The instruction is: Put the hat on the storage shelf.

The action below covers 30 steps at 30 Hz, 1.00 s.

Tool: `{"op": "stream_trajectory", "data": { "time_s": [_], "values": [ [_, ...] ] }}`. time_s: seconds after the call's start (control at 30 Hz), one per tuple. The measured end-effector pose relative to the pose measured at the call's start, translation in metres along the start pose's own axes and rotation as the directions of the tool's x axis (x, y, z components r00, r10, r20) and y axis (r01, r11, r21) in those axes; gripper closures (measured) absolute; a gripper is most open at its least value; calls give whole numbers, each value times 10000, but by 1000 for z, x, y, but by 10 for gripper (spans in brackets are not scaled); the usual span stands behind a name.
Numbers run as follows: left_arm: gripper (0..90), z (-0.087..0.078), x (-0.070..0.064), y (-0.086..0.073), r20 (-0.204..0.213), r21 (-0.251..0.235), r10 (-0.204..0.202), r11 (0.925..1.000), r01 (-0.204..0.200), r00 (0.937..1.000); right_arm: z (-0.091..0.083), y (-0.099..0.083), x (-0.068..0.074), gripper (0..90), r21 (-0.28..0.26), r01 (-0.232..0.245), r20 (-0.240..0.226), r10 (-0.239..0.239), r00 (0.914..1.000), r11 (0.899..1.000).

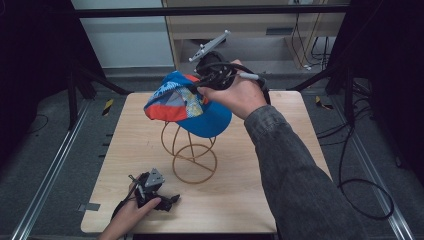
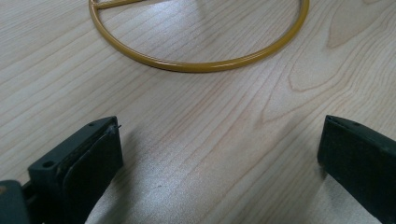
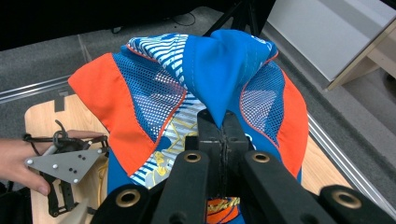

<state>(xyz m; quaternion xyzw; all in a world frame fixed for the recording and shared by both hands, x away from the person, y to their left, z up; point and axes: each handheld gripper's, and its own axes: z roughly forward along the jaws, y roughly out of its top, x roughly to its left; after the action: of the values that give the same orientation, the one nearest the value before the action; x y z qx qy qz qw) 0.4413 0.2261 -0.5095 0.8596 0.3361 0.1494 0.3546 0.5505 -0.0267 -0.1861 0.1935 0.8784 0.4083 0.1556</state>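
Item: cap [image 1: 187, 105], blue fabric with orange panels, mesh inserts and a striped print; located centre of the high view, draped on top of the gold wire stand [image 1: 190, 150], which sits mid-table [image 1: 280, 200]. Handling, as judged: light, soft, wholly limp; the crown creases and peaks where pinched, so it should lift with little force but will sag and swing. The mesh could snag on the wire. Current hold: right gripper [image 3: 223, 122], jaws pressed together on a raised fold of blue cloth at the cap's top, centre of the right gripper view. Best purchase appears to be a seam or doubled fold like this one; the mesh looks less sound. Left gripper [image 1: 167, 201], lower left of the high view, rests on the table with jaws wide apart, nothing between them, the stand's base ring [image 2: 201, 63] just ahead.
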Motion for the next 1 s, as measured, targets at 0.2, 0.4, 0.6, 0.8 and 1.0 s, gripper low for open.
{"op": "stream_trajectory", "data": {
  "time_s": [0.2, 0.4, 0.6, 0.8, 1.0],
  "values": [
    [0, 0, 0, 0, 1, -1, 1, 10000, -1, 10000, 5, -2, 2, 899, 122, 4, -109, -2, 9999, 9999],
    [0, 0, 0, 0, 2, 1, 19, 10000, -19, 10000, 12, 0, 7, 899, 160, 135, -274, -130, 9995, 9998],
    [0, 0, 0, 0, 4, -1, 16, 10000, -16, 10000, 23, -1, 14, 899, 314, 181, -516, -165, 9985, 9993],
    [0, 0, 0, 0, 8, 27, 47, 10000, -47, 10000, 39, -4, 21, 898, 592, 339, -735, -296, 9969, 9977],
    [0, 0, 0, 0, 5, -2, 13, 10000, -13, 10000, 48, -4, 24, 897, 686, 368, -910, -305, 9954, 9970]
  ]
}}
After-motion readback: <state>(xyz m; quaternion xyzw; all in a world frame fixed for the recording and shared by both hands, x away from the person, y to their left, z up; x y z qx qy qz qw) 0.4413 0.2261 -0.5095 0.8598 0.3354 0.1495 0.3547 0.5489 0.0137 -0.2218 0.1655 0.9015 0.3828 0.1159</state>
